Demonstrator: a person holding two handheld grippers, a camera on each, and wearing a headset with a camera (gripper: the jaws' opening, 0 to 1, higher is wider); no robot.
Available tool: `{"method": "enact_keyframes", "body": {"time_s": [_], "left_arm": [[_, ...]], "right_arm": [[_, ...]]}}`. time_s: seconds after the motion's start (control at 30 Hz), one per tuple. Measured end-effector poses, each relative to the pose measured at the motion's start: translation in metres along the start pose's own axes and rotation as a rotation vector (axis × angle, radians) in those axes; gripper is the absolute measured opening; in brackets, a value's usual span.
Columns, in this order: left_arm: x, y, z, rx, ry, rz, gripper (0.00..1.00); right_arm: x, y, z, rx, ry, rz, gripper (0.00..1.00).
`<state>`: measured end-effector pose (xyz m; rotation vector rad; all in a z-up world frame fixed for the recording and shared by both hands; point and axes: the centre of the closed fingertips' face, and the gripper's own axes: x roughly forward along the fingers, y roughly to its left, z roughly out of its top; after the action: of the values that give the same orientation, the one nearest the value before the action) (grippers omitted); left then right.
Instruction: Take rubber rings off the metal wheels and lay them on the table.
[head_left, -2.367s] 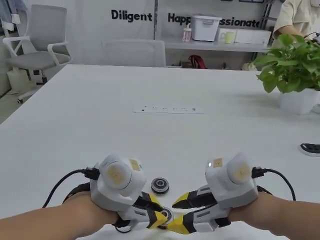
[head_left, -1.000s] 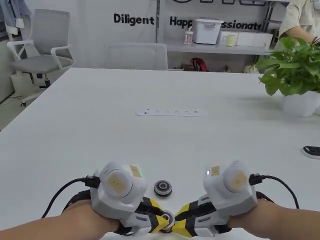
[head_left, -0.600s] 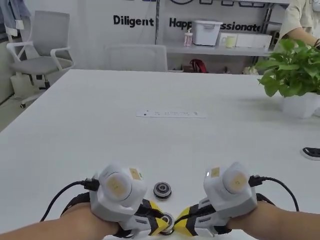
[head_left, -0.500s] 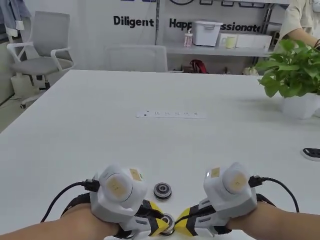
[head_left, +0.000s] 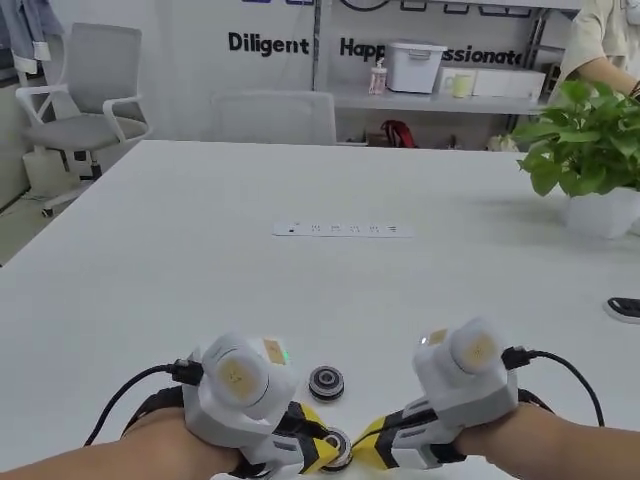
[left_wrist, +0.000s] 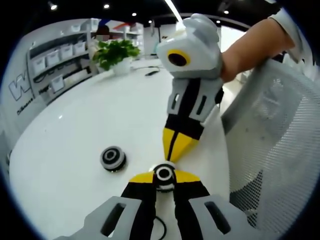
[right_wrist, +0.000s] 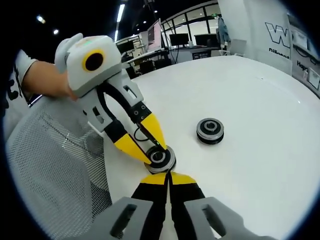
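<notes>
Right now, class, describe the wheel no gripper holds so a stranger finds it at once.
On the big white table, look at the near edge where the left gripper and right gripper meet. Just beyond them lies a small dark-rimmed metal wheel. Unlike the held wheel in the left gripper's jaws, it lies alone, untouched.

The left claw (left_wrist: 164, 179) hides the sides of the wheel (left_wrist: 164, 173).

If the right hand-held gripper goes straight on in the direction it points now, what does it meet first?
The metal wheel held in the left hand-held gripper. It sits directly before the closed tips of the right hand-held gripper, seemingly touching, though depth is unclear.
</notes>
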<state>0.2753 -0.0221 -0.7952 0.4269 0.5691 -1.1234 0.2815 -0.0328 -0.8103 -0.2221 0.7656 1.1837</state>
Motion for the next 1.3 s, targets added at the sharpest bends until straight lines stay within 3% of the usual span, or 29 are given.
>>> {"method": "enact_keyframes", "body": {"time_s": [0.57, 1.3], "left_arm": [[0.0, 0.0, 0.0, 0.003, 0.002, 0.002, 0.12], [0.0, 0.0, 0.001, 0.009, 0.008, 0.01, 0.12]], "right_arm": [[-0.004, -0.001, 0.007, 0.101, -0.055, 0.021, 0.0], [-0.007, 0.004, 0.012, 0.189, -0.088, 0.045, 0.0]]}}
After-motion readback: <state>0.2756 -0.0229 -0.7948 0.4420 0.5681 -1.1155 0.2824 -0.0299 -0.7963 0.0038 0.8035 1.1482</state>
